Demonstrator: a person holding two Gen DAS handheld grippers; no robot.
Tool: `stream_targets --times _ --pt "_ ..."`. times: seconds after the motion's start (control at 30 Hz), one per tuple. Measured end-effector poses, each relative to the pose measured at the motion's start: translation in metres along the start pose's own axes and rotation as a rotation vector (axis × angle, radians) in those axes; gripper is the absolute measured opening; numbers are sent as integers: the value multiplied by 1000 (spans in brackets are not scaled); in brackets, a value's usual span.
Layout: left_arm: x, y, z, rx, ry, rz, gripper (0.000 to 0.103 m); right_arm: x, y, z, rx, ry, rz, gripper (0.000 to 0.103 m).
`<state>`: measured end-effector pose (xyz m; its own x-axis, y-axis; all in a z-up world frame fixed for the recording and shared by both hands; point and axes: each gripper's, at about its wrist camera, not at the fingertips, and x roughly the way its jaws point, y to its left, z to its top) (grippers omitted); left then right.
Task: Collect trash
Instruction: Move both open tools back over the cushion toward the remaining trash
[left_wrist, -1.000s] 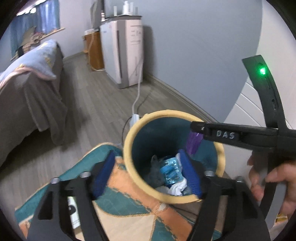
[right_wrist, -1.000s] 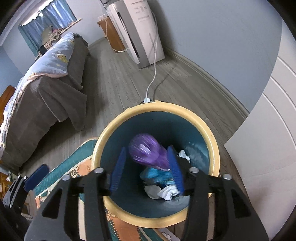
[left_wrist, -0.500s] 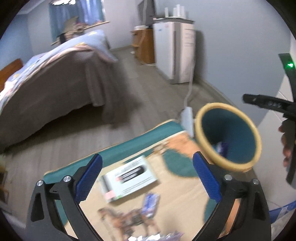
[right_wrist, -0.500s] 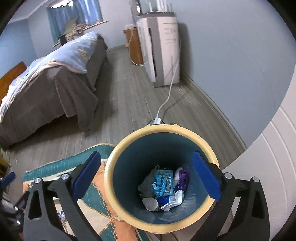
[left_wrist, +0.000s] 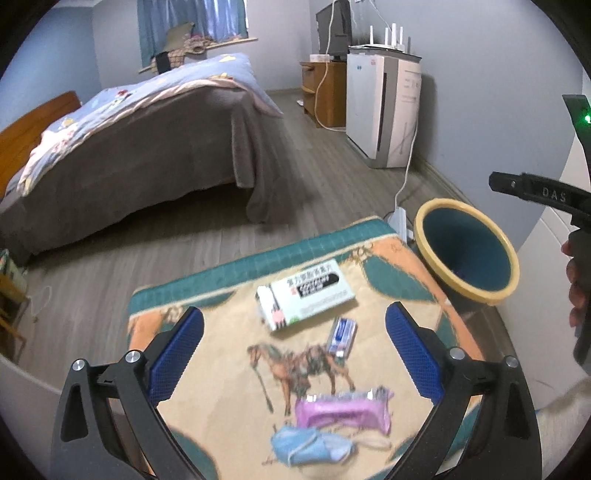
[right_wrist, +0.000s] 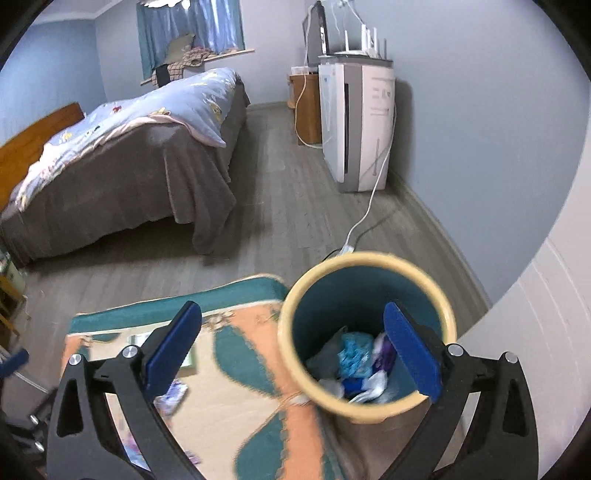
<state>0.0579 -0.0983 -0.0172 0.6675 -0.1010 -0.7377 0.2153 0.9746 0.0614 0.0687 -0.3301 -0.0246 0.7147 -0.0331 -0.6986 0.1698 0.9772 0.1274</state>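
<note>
Left wrist: my left gripper (left_wrist: 293, 354), jaws wide and empty, has swung from the bin (left_wrist: 466, 251) to the rug (left_wrist: 229, 354); box (left_wrist: 306, 292), pink wrapper (left_wrist: 343, 409), mask (left_wrist: 310, 448) lie there.
Right wrist: my right gripper (right_wrist: 291, 354), spread empty, has released the purple item (right_wrist: 386, 350), now inside the bin (right_wrist: 365, 332).

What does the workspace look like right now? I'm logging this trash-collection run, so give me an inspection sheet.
Surface: patterned rug on wood floor.
Job's things: white box, small blue packet, purple wrapper and blue face mask on rug; trash bin beside it, part-filled.
Clutter: nothing seen.
Grippers: left gripper open over rug; right gripper open, at the bin.
Cables: white cable to power strip behind bin.
Surroundings: bed, air purifier.
</note>
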Motion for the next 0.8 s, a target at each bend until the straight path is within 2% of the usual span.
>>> stream_targets --times 0.2,0.43,0.7,0.8 --pt "-14 17 -27 -70 29 -18 98 0 24 -27 12 90 37 97" --pt "-7 28 -47 -65 47 67 98 -1 50 -55 -47 142 37 97" --pt "7 38 -63 -89 106 87 98 -1 64 -83 -95 195 20 97" --pt "9 41 -71 -112 126 58 98 -1 69 -93 -117 211 13 97"
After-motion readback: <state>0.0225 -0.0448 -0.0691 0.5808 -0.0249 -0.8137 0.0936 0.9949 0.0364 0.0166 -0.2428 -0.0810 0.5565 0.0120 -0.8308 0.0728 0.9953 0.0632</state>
